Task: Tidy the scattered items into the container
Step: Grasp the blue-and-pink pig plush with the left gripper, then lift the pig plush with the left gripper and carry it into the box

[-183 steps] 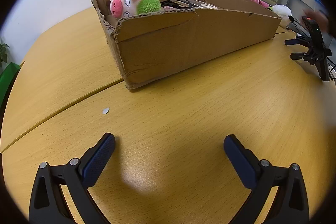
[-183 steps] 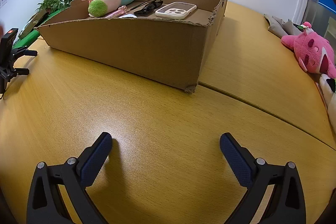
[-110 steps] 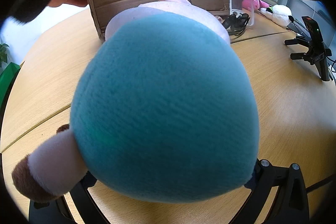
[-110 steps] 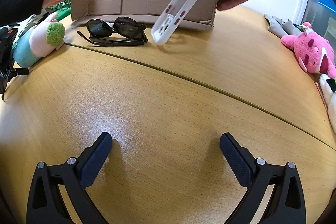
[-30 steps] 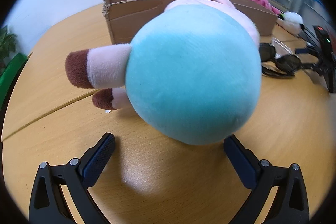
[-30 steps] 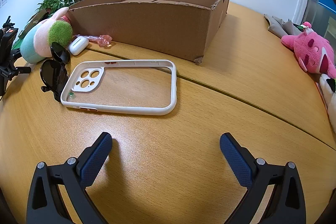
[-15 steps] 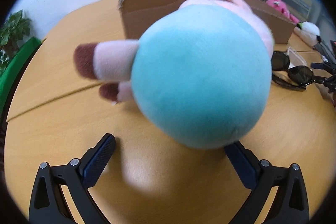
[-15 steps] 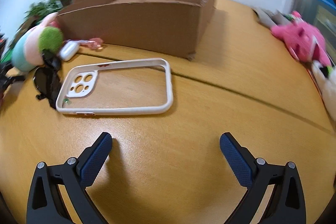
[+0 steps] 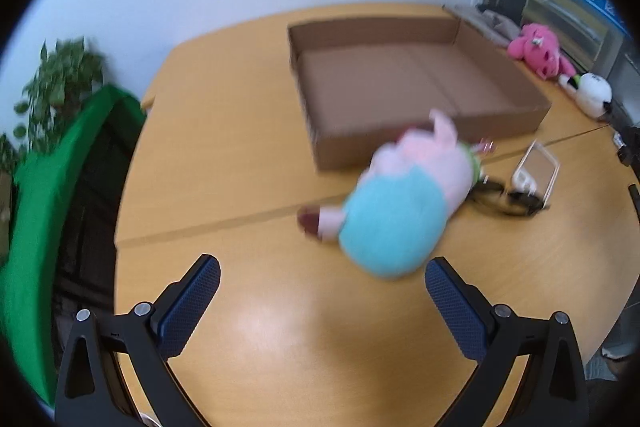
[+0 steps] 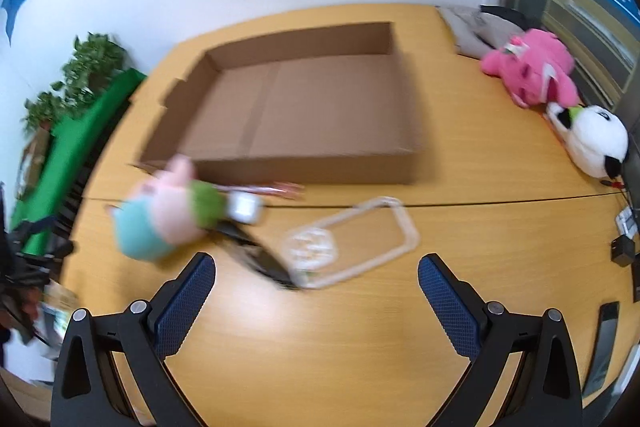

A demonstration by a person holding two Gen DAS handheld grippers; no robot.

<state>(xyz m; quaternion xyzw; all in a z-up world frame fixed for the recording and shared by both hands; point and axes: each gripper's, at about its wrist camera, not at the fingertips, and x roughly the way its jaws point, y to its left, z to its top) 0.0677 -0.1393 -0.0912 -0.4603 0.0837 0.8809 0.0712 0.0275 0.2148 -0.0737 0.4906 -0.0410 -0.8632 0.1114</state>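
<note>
An empty cardboard box [image 9: 412, 83] [image 10: 312, 107] sits on the wooden table. In front of it lie a pink and teal plush pig [image 9: 400, 203] [image 10: 164, 215], black sunglasses [image 9: 500, 197] [image 10: 260, 255], a clear phone case [image 9: 538, 167] [image 10: 352, 239], a white earbud case [image 10: 246, 209] and a pink wrapped item [image 10: 280, 189]. My left gripper [image 9: 320, 301] hovers open above the table, just short of the pig. My right gripper [image 10: 316, 297] hangs open high above the phone case and sunglasses. Both views are motion-blurred.
A pink plush [image 10: 532, 75] [image 9: 538, 51] and a white panda plush [image 10: 596, 139] [image 9: 592, 93] lie at the table's right edge near grey cloth [image 10: 476, 31]. Small dark devices [image 10: 622, 251] sit at the far right. A green chair [image 9: 48, 195] and a plant [image 9: 56, 83] stand left.
Both grippers have risen and pulled back, so the views now look down into the empty box. The pig no longer fills the left view.
</note>
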